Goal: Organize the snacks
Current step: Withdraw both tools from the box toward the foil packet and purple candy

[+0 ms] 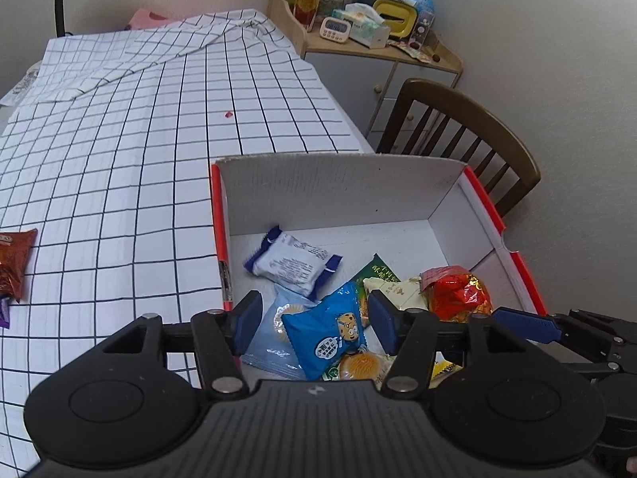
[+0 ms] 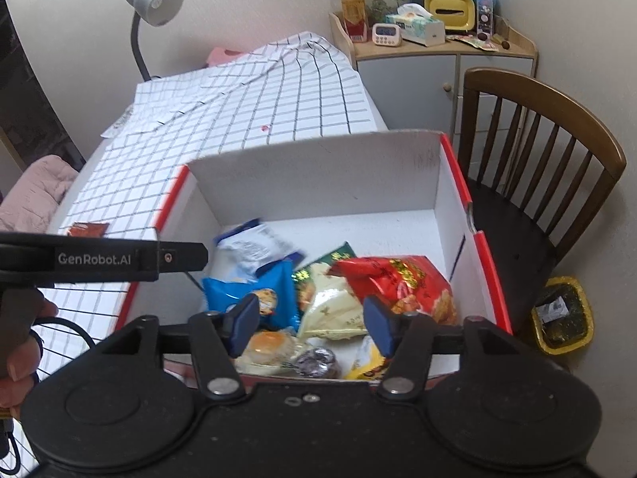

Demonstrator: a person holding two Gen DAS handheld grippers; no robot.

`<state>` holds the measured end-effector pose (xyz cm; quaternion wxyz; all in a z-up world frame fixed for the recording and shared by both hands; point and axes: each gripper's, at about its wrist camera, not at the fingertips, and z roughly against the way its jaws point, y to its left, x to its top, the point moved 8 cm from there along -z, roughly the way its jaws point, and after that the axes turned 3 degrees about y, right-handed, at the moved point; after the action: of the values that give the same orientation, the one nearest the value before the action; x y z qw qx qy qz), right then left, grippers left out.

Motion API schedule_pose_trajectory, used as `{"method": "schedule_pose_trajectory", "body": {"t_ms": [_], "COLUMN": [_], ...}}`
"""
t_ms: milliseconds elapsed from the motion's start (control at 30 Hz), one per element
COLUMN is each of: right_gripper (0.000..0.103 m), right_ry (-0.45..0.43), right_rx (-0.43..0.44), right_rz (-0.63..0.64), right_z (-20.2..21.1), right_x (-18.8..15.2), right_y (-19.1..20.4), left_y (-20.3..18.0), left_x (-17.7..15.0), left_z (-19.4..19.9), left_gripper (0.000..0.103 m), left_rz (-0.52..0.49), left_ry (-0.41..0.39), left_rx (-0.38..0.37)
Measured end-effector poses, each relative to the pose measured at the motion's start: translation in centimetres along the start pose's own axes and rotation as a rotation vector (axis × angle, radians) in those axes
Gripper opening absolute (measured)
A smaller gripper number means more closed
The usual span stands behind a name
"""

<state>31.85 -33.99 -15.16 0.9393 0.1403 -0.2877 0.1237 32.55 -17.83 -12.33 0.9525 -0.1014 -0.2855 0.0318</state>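
Note:
A white cardboard box with a red rim (image 1: pixel 446 199) (image 2: pixel 454 183) stands on the checked tablecloth and holds several snack packets. My left gripper (image 1: pixel 314 320) hangs open over the box's near left part. A blue cartoon packet (image 1: pixel 330 336) lies below its gap, and neither pad touches it. A white and blue packet (image 1: pixel 290 265) lies further in. My right gripper (image 2: pixel 310 324) is open above the pile, over a cream packet (image 2: pixel 330 310), with a red packet (image 2: pixel 402 279) beside its right finger. Nothing is gripped by either.
A brown-orange snack packet (image 1: pixel 14 263) (image 2: pixel 87 230) lies on the tablecloth left of the box. A wooden chair (image 2: pixel 537 183) stands right of the table, with a yellow bin (image 2: pixel 561 314) on the floor. A cluttered cabinet (image 1: pixel 382 51) and a desk lamp (image 2: pixel 155 4) are behind.

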Motion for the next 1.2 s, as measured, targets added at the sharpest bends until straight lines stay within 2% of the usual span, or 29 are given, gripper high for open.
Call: {"method": "schedule_pose_trajectory", "body": {"t_ms": [167,467,600,933,1200], "right_gripper": [0.065,0.081,0.087,0.093,0.101], "right_ry": [-0.025,-0.071,-0.089,-0.093,-0.085], "right_rx": [0.032,0.088,0.107,0.150,0.170], "right_rz": [0.010,0.065,0.083,0.137,0.198], "right_z": [1.3,3.2,3.6,2.6,0.8], "right_x": [0.4,1.2,1.5,2.0,1.7], "right_y": [2.0,6.5,8.8,14.9,20.3], "left_y": [1.1,4.4,6.3,12.6,19.2], "left_x": [-0.1,-0.5,-0.8,-2.3,-4.0], "left_z": [2.4,6.8,8.6,11.7,13.6], "left_gripper": [0.062,0.063,0.070,0.079,0.086], "left_rz": [0.000,0.018,0.033,0.112,0.168], "left_ry": [-0.036,-0.095,-0.123,-0.161,-0.194], "left_rx": [-0.001,0.020,0.030,0.074,0.138]}}
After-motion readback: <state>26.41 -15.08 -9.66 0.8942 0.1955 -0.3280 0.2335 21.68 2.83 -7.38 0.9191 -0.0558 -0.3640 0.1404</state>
